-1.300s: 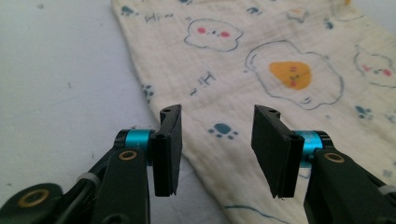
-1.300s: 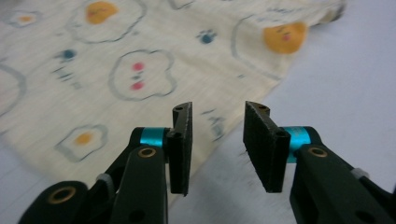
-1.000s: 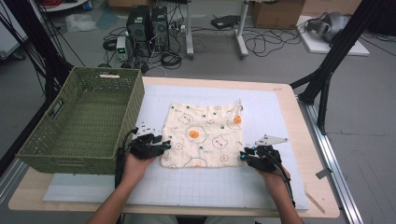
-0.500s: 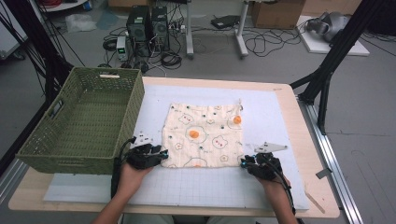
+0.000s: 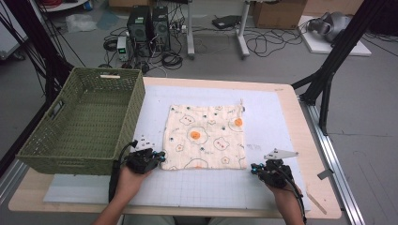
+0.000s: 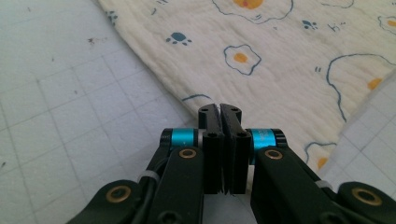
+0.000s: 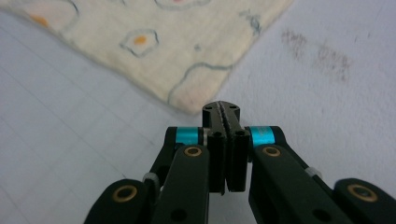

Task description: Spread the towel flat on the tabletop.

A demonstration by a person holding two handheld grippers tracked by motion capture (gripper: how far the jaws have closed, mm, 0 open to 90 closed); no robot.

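Observation:
A cream cloth (image 5: 206, 136) printed with fried eggs lies flat on the white mat. My left gripper (image 5: 162, 156) rests at the cloth's near left corner. In the left gripper view its jaws have just been closing and stand together, the left gripper (image 6: 220, 108) tip at the edge of the cloth (image 6: 280, 60), with no fabric visible between the jaws. My right gripper (image 5: 253, 167) sits just off the near right corner. Its jaws have also just been closing; the right gripper (image 7: 221, 106) is shut with nothing in it, beside the corner of the cloth (image 7: 154, 37).
A green woven basket (image 5: 132, 117) stands at the left of the table, close to my left hand. The white gridded mat (image 5: 267, 117) covers most of the wooden tabletop (image 5: 315, 154). Black frame legs, cables and computer boxes are on the floor beyond.
Both hands have drawn back toward the near edge, the right one also a little to the right. The cloth lies as before.

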